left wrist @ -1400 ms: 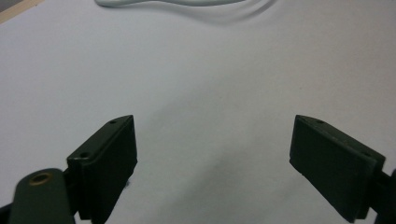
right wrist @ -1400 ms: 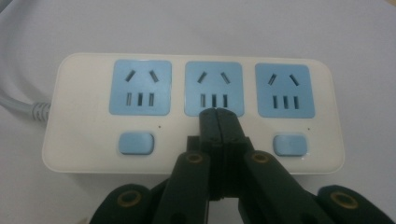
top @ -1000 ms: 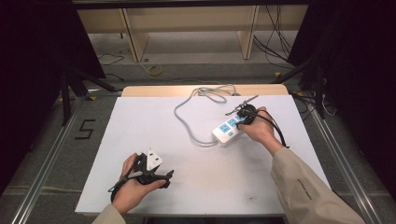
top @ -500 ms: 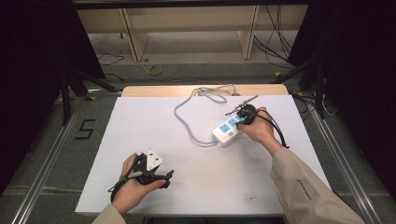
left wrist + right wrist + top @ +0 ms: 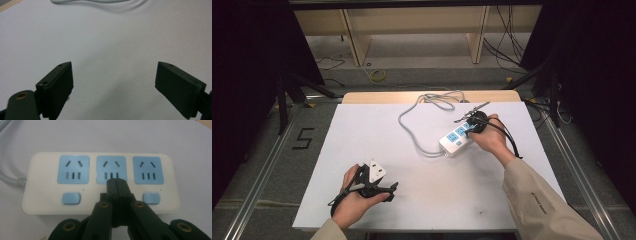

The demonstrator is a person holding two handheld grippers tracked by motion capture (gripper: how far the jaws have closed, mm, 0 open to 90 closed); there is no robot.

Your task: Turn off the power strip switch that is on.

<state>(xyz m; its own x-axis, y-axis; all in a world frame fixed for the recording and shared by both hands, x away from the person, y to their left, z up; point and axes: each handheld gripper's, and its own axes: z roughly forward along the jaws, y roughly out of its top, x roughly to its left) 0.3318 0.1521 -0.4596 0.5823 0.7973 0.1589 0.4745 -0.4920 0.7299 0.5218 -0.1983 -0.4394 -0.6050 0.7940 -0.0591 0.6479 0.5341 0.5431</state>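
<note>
Nothing moved, right gripper [image 5: 116, 182] fingers closed, over power strip [image 5: 100, 183]

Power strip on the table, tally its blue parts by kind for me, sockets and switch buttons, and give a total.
Blue socket faces on the power strip: 3
Blue switch buttons in view: 2; any middle one would sit behind the shut right gripper
Total: 5
</note>
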